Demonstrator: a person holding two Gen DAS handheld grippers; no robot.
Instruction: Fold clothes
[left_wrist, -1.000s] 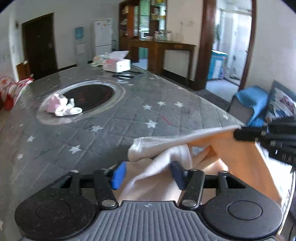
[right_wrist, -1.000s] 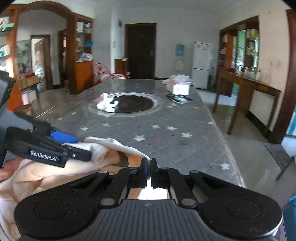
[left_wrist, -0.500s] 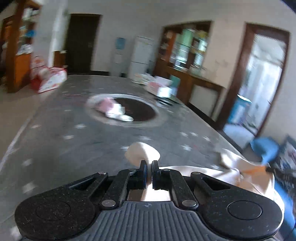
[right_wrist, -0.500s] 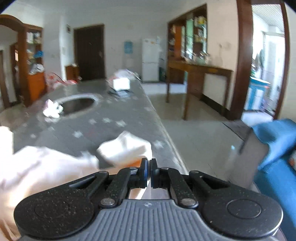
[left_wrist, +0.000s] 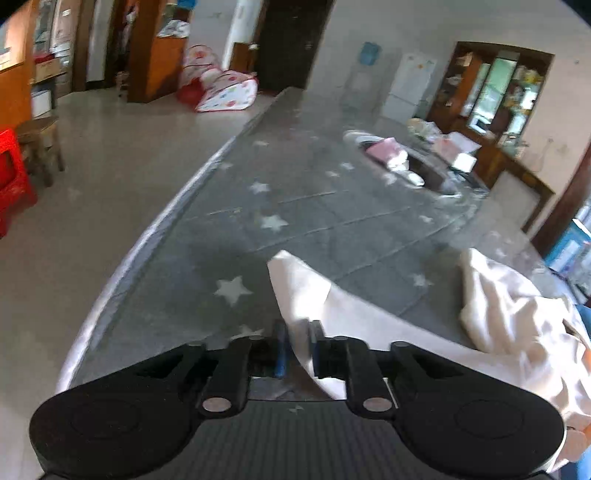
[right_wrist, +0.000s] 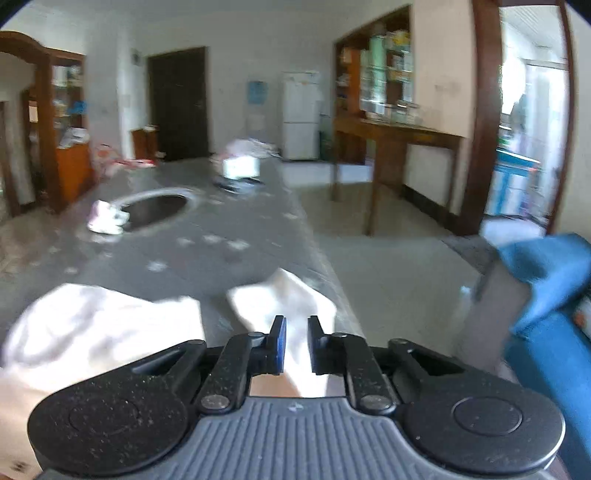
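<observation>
Red stool (left_wrist: 13, 177) only leftward.

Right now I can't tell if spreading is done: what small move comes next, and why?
Probably finish opening both tongs and draw back. The left tongs and right tongs have just been opening, each with a corner of the cream garment between them, and it already lies on the table.

A home, big living rm w/ dining area. Long table (left_wrist: 236, 236) w/ grey star cover, white fridge (right_wrist: 300, 114), wood shelves (right_wrist: 384, 74) full of stuff, dark door (right_wrist: 177, 103), blue sofa (right_wrist: 546, 295), kid's play tent (left_wrist: 221, 88).
</observation>
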